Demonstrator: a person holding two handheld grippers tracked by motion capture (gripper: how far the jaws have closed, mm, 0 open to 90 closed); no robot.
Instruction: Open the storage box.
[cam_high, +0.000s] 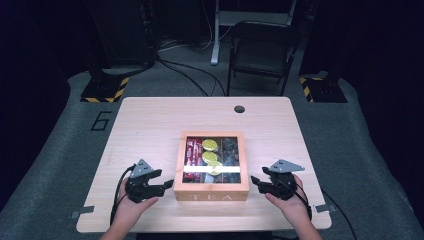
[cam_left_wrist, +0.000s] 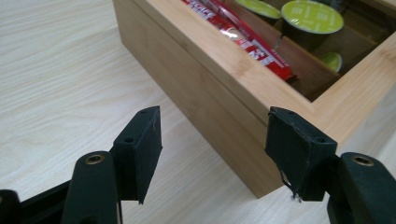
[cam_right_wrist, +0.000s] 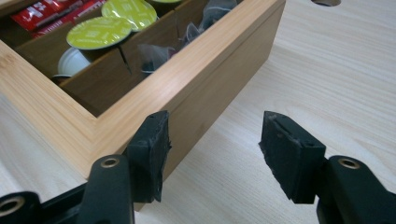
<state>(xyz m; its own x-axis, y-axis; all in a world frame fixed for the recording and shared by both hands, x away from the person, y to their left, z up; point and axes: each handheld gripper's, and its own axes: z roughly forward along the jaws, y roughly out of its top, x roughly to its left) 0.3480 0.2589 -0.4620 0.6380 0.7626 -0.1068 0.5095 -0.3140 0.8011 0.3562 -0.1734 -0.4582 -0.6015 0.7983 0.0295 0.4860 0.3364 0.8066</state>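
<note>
A wooden box (cam_high: 211, 192) marked TEA stands on the near middle of the table, its top giving a view into its compartments. Inside lie red packets (cam_high: 192, 152), green-topped capsules (cam_high: 209, 145) and dark tea bags (cam_high: 230, 150). My left gripper (cam_high: 167, 184) hovers open just beside the box's front left corner. In the left gripper view the box (cam_left_wrist: 196, 79) runs up between the left gripper's (cam_left_wrist: 215, 114) spread jaws, untouched. My right gripper (cam_high: 256, 182) is open at the front right corner. In the right gripper view the right gripper (cam_right_wrist: 217, 116) has its left pad near the box (cam_right_wrist: 219, 60) corner.
The light wooden table (cam_high: 150, 130) has a round cable hole (cam_high: 239, 109) near its far edge. A folding chair (cam_high: 262, 50) stands behind it on the grey floor. Two stand bases with yellow-black stripes (cam_high: 105, 90) (cam_high: 322, 90) flank the far corners.
</note>
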